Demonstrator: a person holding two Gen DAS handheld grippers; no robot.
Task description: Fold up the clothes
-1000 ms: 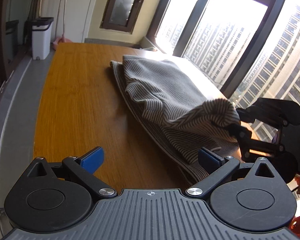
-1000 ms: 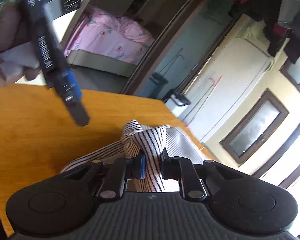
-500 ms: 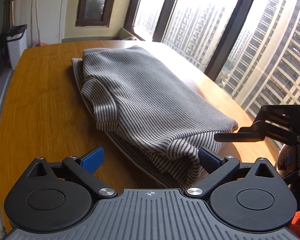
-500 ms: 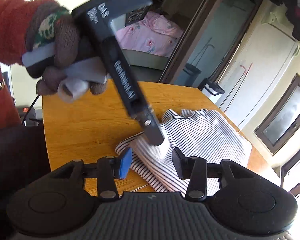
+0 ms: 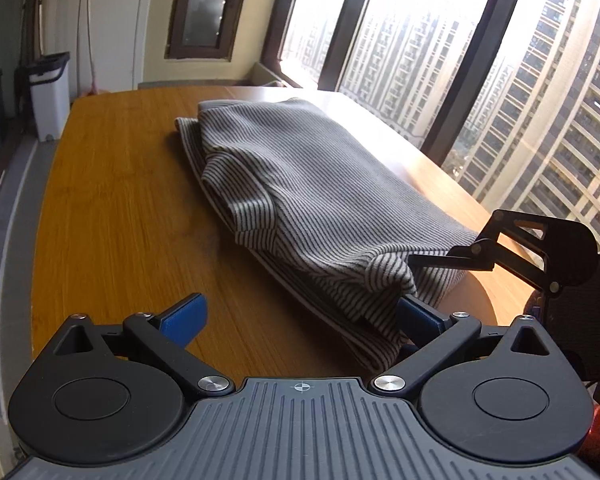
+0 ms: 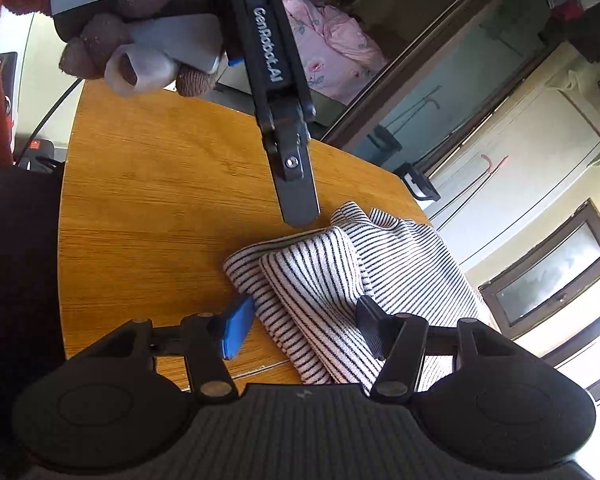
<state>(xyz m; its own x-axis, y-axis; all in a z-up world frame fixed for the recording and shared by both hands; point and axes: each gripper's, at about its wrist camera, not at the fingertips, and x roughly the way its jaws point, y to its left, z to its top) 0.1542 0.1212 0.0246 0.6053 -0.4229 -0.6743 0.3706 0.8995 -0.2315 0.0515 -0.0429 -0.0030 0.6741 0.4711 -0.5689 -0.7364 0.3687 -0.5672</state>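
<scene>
A black-and-white striped garment (image 5: 300, 196) lies folded in a long bundle on the wooden table (image 5: 112, 216); it also shows in the right wrist view (image 6: 380, 256). My left gripper (image 5: 300, 316) is open, its jaws wide, with the garment's near corner lying between them. My right gripper (image 6: 304, 328) is open and straddles the folded near end of the garment, not clamped on it. The right gripper shows in the left wrist view (image 5: 496, 252) at the bundle's right end. The left gripper shows in the right wrist view (image 6: 296, 196), hovering just above the corner.
Large windows (image 5: 440, 60) run along the table's right side. A white bin (image 5: 50, 92) stands on the floor beyond the far left corner. The person's gloved hand (image 6: 140, 40) holds the left gripper. A bed with pink bedding (image 6: 332, 44) is beyond the doorway.
My right gripper let go of the garment's end and opened. The end dropped onto the bundle on the table. My left gripper moved over the near corner.
</scene>
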